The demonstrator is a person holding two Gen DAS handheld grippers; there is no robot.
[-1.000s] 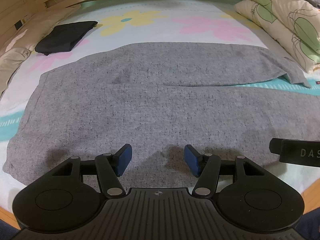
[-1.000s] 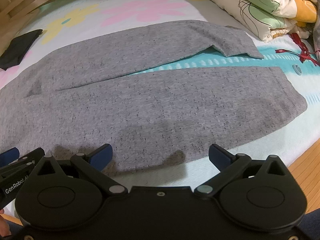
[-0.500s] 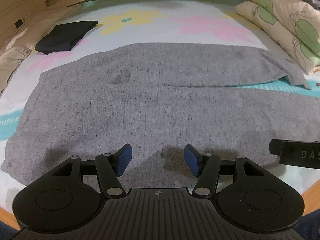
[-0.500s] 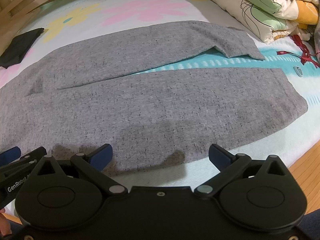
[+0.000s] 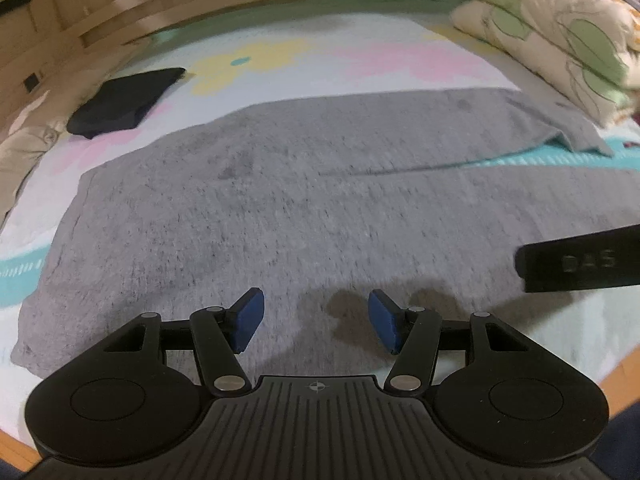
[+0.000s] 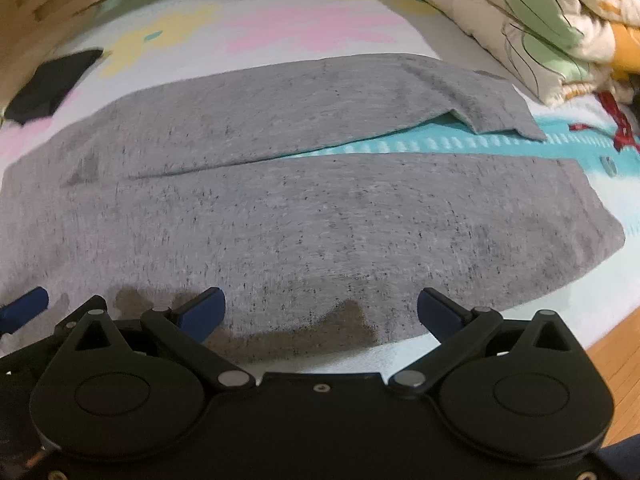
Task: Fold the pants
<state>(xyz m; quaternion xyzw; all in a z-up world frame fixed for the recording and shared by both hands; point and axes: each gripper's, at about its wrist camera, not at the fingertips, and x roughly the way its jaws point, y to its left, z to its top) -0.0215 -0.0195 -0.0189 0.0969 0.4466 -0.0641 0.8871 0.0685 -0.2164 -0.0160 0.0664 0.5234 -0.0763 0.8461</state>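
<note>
Grey pants (image 5: 304,208), spread flat across the centre of the bed (image 6: 304,12), are shown unmoved and unfolded since a second ago, both the left gripper (image 5: 316,320) and right gripper (image 6: 320,312) remaining spread and empty at the lower edge, no fold begun.

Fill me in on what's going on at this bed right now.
A person holds a gripper in each hand over grey pants spread flat on a flower-print bed. The left gripper and right gripper both hang open near the pants' near edge, gripping nothing. No fold is made yet.
</note>
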